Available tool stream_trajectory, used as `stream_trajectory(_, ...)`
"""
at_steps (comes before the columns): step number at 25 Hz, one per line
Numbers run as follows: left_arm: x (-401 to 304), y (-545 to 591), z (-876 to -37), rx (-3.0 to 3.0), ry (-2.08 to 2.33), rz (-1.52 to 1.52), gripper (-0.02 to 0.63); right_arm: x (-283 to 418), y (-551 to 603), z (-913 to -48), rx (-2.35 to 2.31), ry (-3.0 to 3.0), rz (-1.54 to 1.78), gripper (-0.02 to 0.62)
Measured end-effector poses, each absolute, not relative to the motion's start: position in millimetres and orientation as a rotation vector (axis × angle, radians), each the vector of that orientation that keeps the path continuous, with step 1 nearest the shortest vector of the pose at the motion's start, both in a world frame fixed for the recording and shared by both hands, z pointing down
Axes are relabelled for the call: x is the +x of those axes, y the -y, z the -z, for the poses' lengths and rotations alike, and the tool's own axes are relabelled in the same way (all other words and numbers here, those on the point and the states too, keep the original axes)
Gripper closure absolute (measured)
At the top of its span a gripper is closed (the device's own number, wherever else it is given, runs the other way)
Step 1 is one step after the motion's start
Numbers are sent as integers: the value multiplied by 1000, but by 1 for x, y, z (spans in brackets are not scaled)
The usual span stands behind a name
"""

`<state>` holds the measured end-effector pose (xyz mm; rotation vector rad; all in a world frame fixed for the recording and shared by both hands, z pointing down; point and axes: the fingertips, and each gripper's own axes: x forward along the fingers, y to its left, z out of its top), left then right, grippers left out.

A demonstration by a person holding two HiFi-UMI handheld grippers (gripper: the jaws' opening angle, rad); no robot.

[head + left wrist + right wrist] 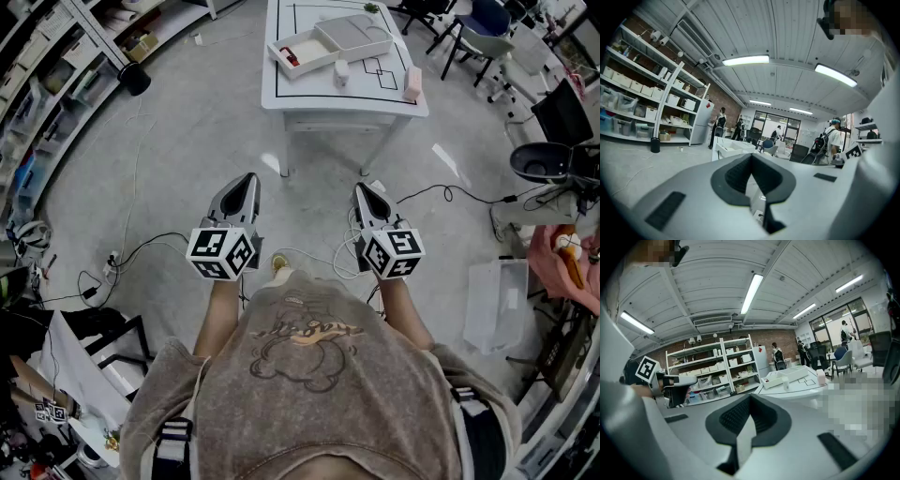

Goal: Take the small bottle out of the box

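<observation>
Left gripper view looks along the left gripper (751, 156), whose two dark-padded jaws meet at the tip with nothing held between them. Right gripper view shows the right gripper (750, 397) the same way, jaws pressed together and empty.

From the head view, a person in a grey-brown shirt (309, 375) holds both tools side by side at waist height. They point forward over a grey floor (187, 141), where black cables (150, 246) trail. Each tool carries a cube with black and white square markers near the hand.

Well ahead of both tools stands a white table (394, 105) with black lines drawn on its top. On it lies an open white box (314, 49), and a small red and dark item (289, 58) lies at its left end. A grey lid (356, 33) rests just behind the box.

What seems to be the small bottle (341, 72), white and upright, stands on the tabletop just in front of the box, outside it. A pink block (412, 82) stands near the table's right edge. Shelves (47, 75) with bins line the left wall
</observation>
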<state>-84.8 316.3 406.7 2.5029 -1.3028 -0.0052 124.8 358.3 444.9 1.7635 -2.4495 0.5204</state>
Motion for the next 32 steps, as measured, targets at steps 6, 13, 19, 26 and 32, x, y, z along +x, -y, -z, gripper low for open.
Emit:
stream_trajectory(6,-87,-309,-410,2504,1290,10,600,119,-350,-447,1768,2449,-512,600)
stream_trajectory(13,-91,-286,-409,2523,1257,3,600,109,-337,-450,1792,2448,-560,600)
stream_trajectory(19,-101,-257,-410,2563,1189,17,600,96,-316,-450,1843,2420,-539,600)
stream_trajectory(26,-107,-232,-416,2590,1124,12,600,84,-304,-457,1900,2372,-549,600)
stream_trajectory(32,-112,-212,-419,2592,1107,8,600,76,-280,-460,1904,2363,-555,600)
